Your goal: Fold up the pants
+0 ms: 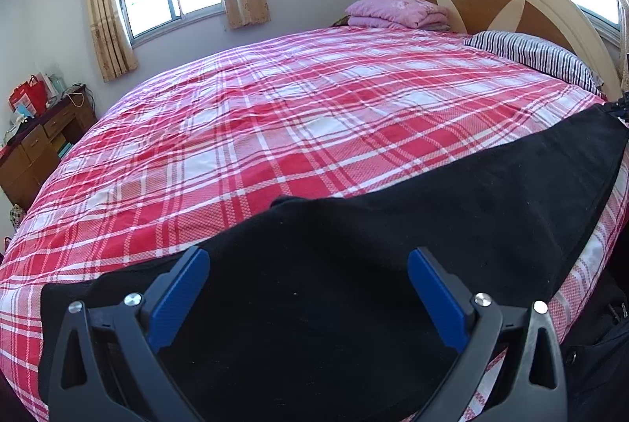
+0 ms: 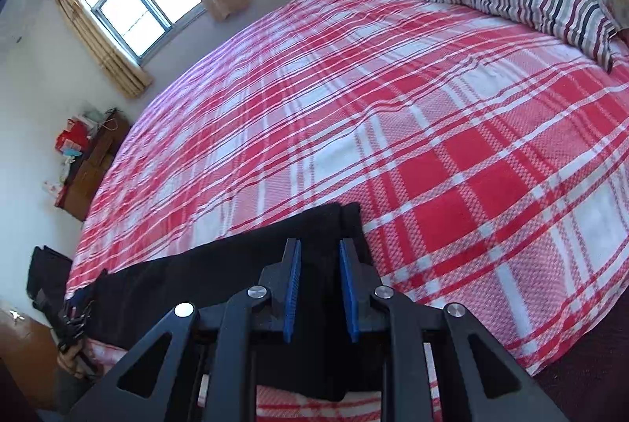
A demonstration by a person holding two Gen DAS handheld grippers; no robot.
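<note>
Seen from the left wrist, the left claw (image 1: 308, 260) is spread wide above the black pants (image 1: 393, 233), gripping nothing; the pants lie flat along the near edge of the plaid bed (image 1: 275, 107). From the right wrist, the right claw (image 2: 320, 253) stands slightly parted over one end of the pants (image 2: 236, 257), its pads clear of the cloth.

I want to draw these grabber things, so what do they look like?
Both match. The left gripper and the right gripper have matte black plastic arms with triangle cut-outs, round silver bolts at the joints, and flat bright blue ribbed pads lining the jaws. No cables or sleeves show.
</note>
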